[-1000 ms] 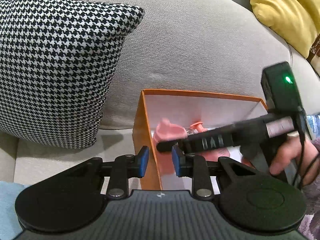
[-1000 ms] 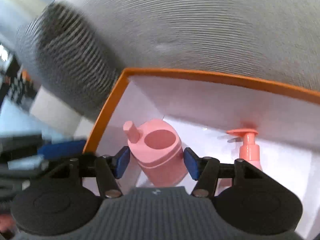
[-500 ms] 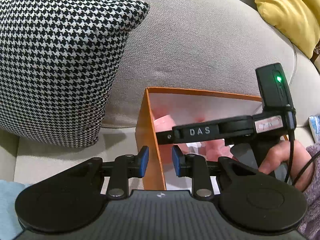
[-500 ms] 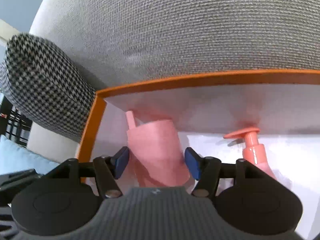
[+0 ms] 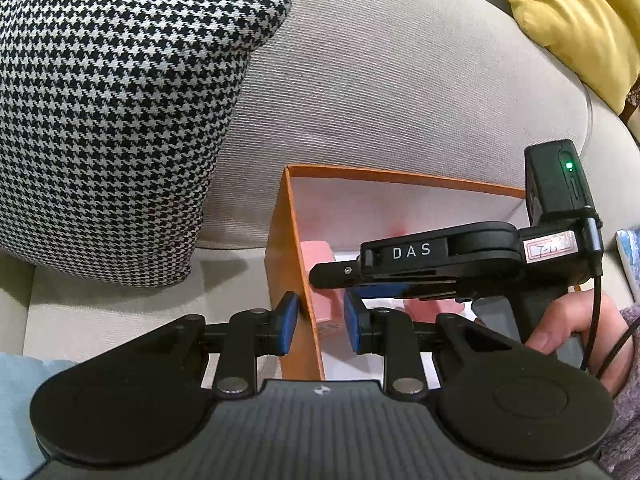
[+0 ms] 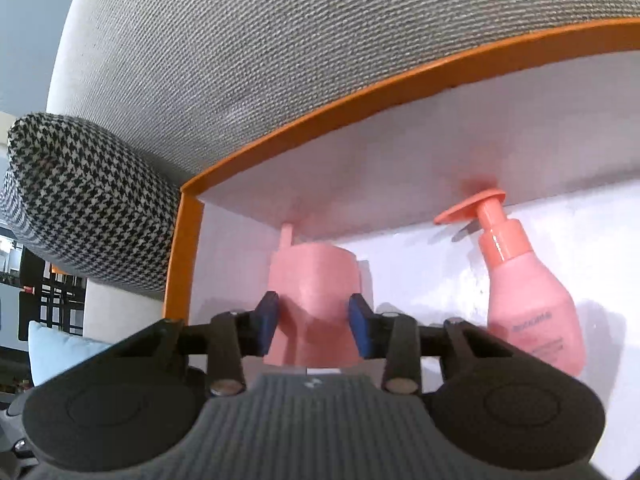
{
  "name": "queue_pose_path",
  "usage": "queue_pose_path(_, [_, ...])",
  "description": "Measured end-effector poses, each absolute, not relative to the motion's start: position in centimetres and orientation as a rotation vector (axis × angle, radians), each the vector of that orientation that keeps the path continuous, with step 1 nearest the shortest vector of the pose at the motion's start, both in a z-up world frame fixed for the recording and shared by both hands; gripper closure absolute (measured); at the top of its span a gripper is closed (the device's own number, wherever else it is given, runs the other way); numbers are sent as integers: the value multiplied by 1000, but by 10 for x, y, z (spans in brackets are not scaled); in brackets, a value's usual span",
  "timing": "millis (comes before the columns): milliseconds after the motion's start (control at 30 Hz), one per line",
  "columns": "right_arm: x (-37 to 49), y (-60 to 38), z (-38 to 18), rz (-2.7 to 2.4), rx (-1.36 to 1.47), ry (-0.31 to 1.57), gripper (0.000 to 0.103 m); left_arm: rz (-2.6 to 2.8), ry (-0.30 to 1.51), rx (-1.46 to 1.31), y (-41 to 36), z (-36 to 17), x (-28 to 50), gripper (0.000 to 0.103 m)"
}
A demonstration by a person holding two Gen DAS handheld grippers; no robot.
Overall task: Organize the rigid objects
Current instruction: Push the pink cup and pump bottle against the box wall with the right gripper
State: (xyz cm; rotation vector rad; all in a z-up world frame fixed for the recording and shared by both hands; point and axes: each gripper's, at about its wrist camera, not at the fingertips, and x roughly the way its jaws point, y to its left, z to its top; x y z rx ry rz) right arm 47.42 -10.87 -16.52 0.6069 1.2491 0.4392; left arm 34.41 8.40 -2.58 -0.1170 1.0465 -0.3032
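Right gripper (image 6: pixel 313 322), angled downward, closing around pink cup (image 6: pixel 316 280).

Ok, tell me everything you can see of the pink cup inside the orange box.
The pink cup looks like matte plastic, with a thin spout or straw stub at its far rim. It stands in the left rear corner of the orange box, tilted slightly. The right gripper has just been closing; its blue pads press the cup's lower sides. The pump bottle stands apart, to its right.

Houndstooth cushion (image 5: pixel 108 120), black and white, is propped against the grey woven sofa backrest (image 5: pixel 380 92). Yellow cushion (image 5: pixel 580 20) is seen at the upper right corner. Light blue cushion (image 6: pixel 56 348) is glimpsed low at the left.
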Motion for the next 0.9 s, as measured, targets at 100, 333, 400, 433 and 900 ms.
queue_pose_path(100, [471,-109,-156,456,550,1235,62,-300,1046,-115,79,-29,347,72])
queue_pose_path(333, [456,-128,-125,372,315,1176,46,-292,1049,-134,81,-37,348,72])
queue_pose_path(400, [453,-132,-120,325,219,1150,43,-288,1047,-132,81,-41,348,71])
queue_pose_path(433, [452,-134,-119,308,177,1144,41,-286,1047,-131,81,-43,349,71])
queue_pose_path(900, [453,-124,-151,287,180,1268,55,-286,1058,-135,78,-62,353,72])
